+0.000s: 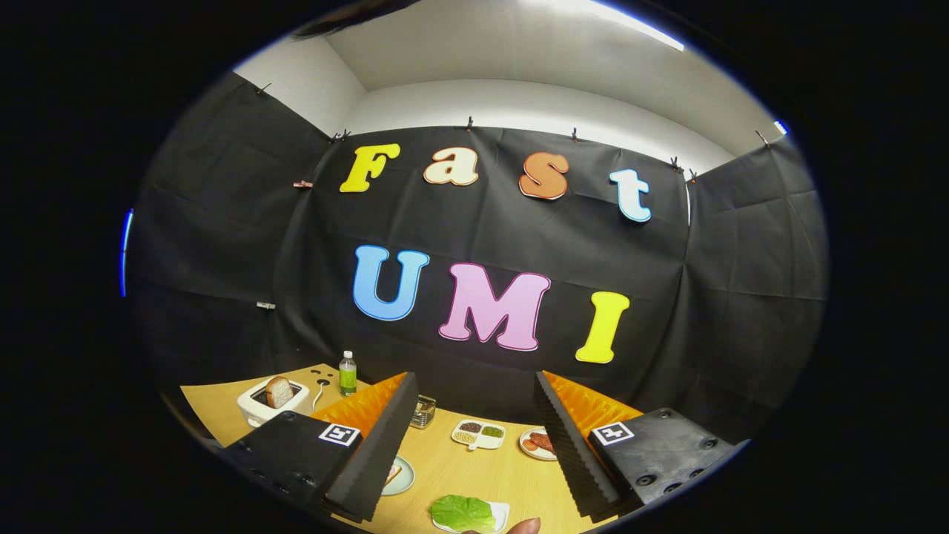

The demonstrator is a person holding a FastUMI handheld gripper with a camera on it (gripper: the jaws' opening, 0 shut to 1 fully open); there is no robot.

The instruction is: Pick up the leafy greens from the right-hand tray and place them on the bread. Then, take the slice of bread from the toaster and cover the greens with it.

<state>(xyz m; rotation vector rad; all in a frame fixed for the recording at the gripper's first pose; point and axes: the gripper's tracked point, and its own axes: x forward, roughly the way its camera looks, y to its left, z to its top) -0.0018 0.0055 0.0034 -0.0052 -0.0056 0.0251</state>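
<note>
Risk lies in the descent: the gripper (pixel 474 445) hangs with its 2 fingers spread wide and empty above the leafy greens (pixel 463 513) on their tray (pixel 503 510) between them, so a shallow pinch may tear the leaf.

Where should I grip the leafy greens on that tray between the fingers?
Take the leafy greens by a ruffled edge, coming down from above: the leaf lies flat on its white tray, so a side approach would likely hit the rim. The gripper is open.
</note>
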